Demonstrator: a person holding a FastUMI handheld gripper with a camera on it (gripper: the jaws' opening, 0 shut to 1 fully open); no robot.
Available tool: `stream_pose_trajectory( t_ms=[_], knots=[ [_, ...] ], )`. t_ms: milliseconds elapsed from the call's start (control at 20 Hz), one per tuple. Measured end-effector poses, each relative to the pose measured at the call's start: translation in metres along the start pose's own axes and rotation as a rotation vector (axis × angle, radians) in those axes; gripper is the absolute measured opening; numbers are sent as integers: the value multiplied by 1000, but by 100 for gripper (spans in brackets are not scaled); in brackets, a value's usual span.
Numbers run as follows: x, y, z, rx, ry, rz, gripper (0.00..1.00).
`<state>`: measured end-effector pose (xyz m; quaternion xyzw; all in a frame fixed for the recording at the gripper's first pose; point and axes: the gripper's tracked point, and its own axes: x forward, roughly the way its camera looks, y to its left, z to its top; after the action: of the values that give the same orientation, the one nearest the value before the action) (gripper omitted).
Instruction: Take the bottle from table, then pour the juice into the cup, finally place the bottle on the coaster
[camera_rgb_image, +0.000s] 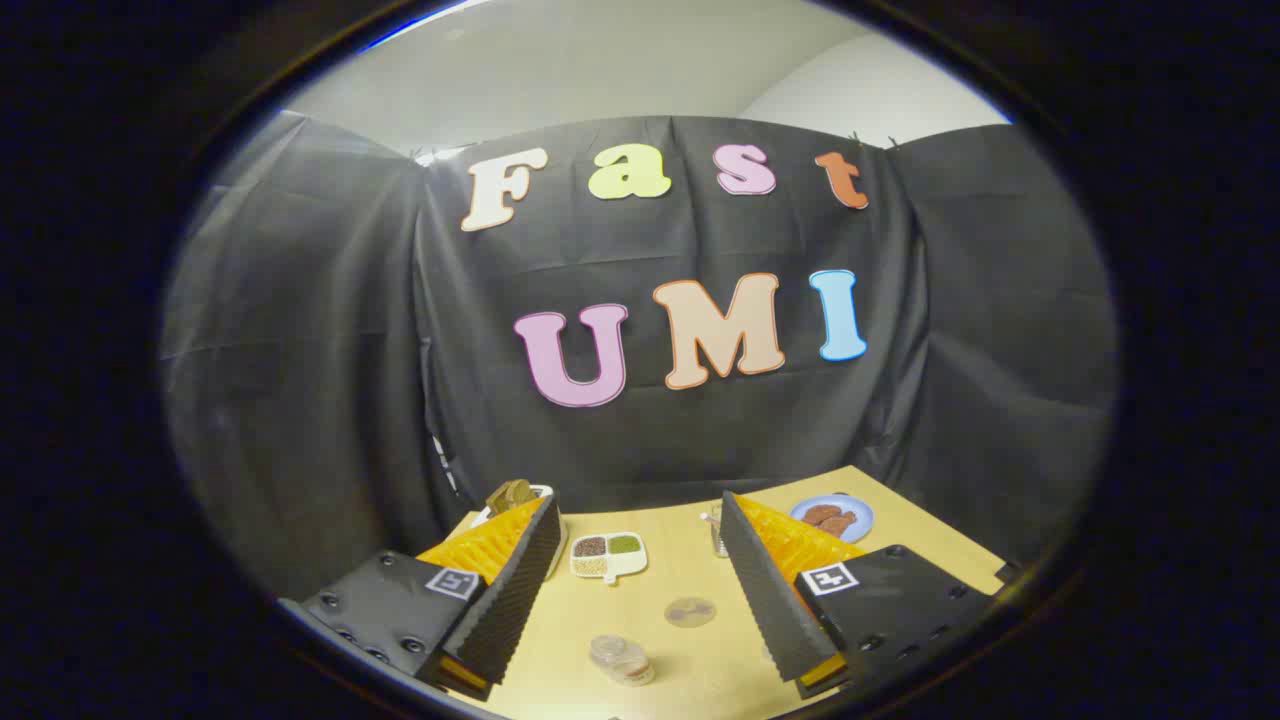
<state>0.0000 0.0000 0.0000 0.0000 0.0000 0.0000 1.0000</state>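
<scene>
My gripper (638, 512) is held open above a light wooden table (690, 670), with nothing between its fingers. A small clear bottle (622, 660) with brownish contents stands on the table below the gap, nearer the left finger. A round, flat, translucent coaster (690, 611) lies just beyond it, a little to the right. A clear glass cup (716, 532) stands farther back, partly hidden by the right finger (760, 590).
A white divided dish (608, 555) with dark, green and pale fillings sits mid-table beyond the coaster. A blue plate (832, 518) with brown pieces is at the back right. A white bowl (518, 494) of brown things shows behind the left finger. Black cloth walls the table's far side.
</scene>
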Motion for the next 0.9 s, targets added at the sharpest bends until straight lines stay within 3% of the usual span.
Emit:
stream_pose_trajectory(
  t_ms=[500,900],
  knots=[
    [-2,8,-45,19,47,-62,97],
    [-17,12,-117,63,132,-114,97]
  ],
)
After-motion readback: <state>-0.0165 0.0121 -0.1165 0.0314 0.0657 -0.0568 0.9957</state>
